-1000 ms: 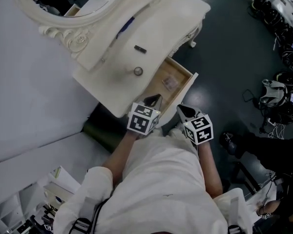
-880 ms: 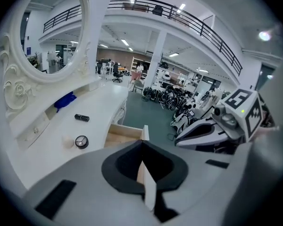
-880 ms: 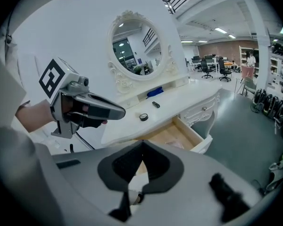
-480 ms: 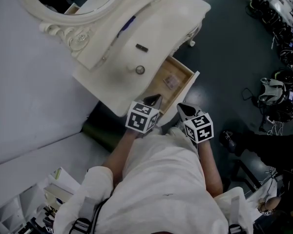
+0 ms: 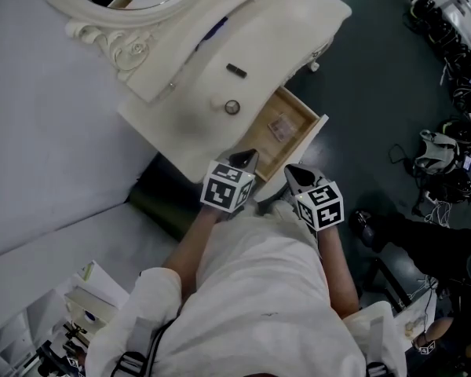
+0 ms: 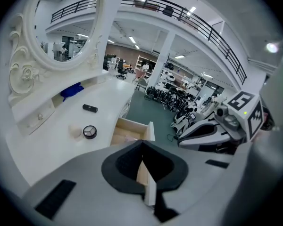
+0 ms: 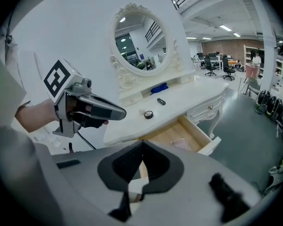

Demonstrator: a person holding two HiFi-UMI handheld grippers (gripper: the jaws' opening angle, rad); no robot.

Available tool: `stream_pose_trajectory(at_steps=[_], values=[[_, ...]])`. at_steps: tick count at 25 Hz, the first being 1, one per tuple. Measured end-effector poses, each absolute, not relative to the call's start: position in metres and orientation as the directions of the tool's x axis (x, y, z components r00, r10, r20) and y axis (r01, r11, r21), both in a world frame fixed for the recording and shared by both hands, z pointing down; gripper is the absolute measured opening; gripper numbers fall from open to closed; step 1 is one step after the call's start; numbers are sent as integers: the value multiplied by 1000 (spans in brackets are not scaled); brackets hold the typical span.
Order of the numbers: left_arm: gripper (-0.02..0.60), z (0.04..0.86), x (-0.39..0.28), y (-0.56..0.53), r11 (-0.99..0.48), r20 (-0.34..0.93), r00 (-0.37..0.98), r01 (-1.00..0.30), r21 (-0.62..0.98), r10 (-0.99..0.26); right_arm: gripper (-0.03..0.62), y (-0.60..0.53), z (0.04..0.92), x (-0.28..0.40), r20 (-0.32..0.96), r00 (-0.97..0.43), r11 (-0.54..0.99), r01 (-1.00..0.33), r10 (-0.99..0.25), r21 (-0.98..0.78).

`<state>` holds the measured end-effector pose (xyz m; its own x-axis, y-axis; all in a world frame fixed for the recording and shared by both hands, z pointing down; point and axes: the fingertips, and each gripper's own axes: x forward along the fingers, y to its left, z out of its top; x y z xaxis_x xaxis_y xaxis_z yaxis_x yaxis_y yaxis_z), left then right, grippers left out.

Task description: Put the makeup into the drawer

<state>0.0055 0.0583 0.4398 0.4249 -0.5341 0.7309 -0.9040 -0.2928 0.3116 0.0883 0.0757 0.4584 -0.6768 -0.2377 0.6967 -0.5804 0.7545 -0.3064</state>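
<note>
1. Two makeup items lie on the cream-white carved desk (image 5: 180, 120), below its oval white-framed mirror (image 5: 86, 31): a small black tube (image 5: 236, 71) and, nearer the desk's front edge, a round dark compact with a pale rim (image 5: 232, 107). They lie apart, and both are outside the drawer.
2. Left tongs (image 5: 245, 159) are clenched, jaws pressed together with nothing between them, and point down at the near end of the drawer, just beside the desk's edge.
3. Right of the compact, the light wooden drawer (image 5: 312, 141) stands pulled out from the desk, with a flat pale pink packet (image 5: 280, 126) lying on its bottom.
4. Right tongs (image 5: 297, 177) are clenched and empty too, held just off the drawer's front panel, near the left tongs without touching them.
5. Dark green floor (image 5: 369, 69) spreads to the right.
</note>
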Motion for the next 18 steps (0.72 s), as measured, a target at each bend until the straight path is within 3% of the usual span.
stream_pose_trajectory(at_steps=[18], values=[[11, 498, -103, 48, -57, 720, 364, -909, 413, -591, 14, 19, 483, -61, 741, -664, 901, -376, -99, -217]])
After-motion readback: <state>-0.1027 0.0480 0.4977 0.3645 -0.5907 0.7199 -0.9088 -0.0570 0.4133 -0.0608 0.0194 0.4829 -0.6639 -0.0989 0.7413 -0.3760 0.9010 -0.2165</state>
